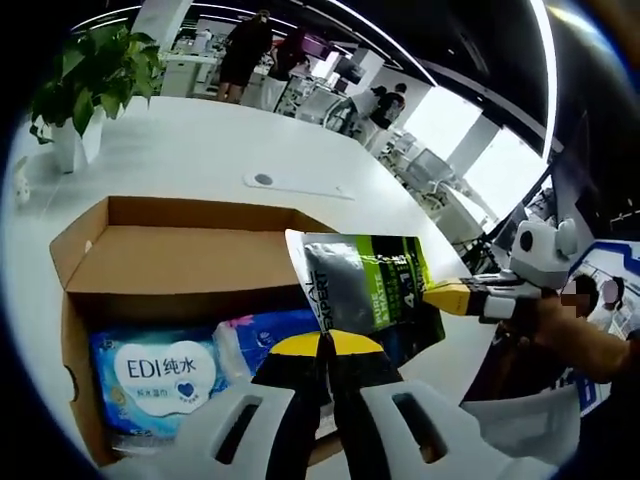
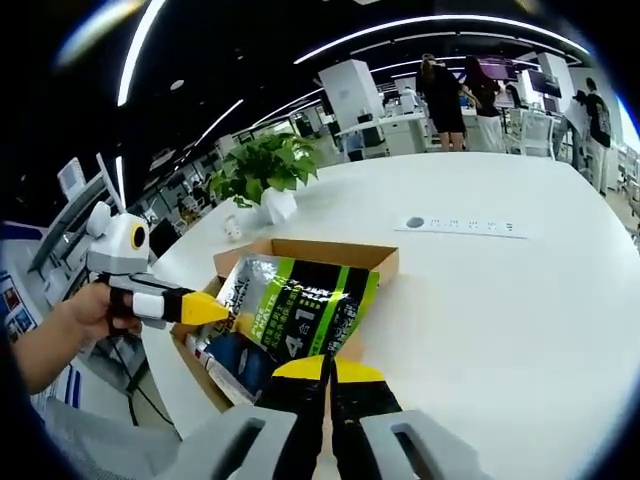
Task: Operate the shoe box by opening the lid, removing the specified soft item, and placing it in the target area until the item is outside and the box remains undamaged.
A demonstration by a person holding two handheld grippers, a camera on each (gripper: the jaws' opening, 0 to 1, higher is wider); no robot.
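Observation:
An open brown cardboard shoe box [image 1: 170, 212] [image 2: 330, 250] sits on the white table, lid flap folded back. A silver and green soft pouch [image 1: 365, 285] [image 2: 300, 305] is held up over the box. My left gripper [image 1: 325, 345] is shut on the pouch's lower edge, and it enters the right gripper view from the left [image 2: 215, 310] at the pouch's side. My right gripper [image 2: 325, 368] is shut on another edge and reaches in from the right [image 1: 445, 297] in the left gripper view. Inside the box lie a blue wet-wipes pack [image 1: 160, 375] and a dark blue item [image 2: 245, 360].
A potted plant [image 1: 85, 85] [image 2: 265, 170] stands beyond the box. A flat white socket strip [image 1: 300, 185] [image 2: 465, 227] lies on the table [image 2: 500, 320]. The person's hand [image 2: 90, 305] holds the left gripper past the table's edge. People stand among desks far behind.

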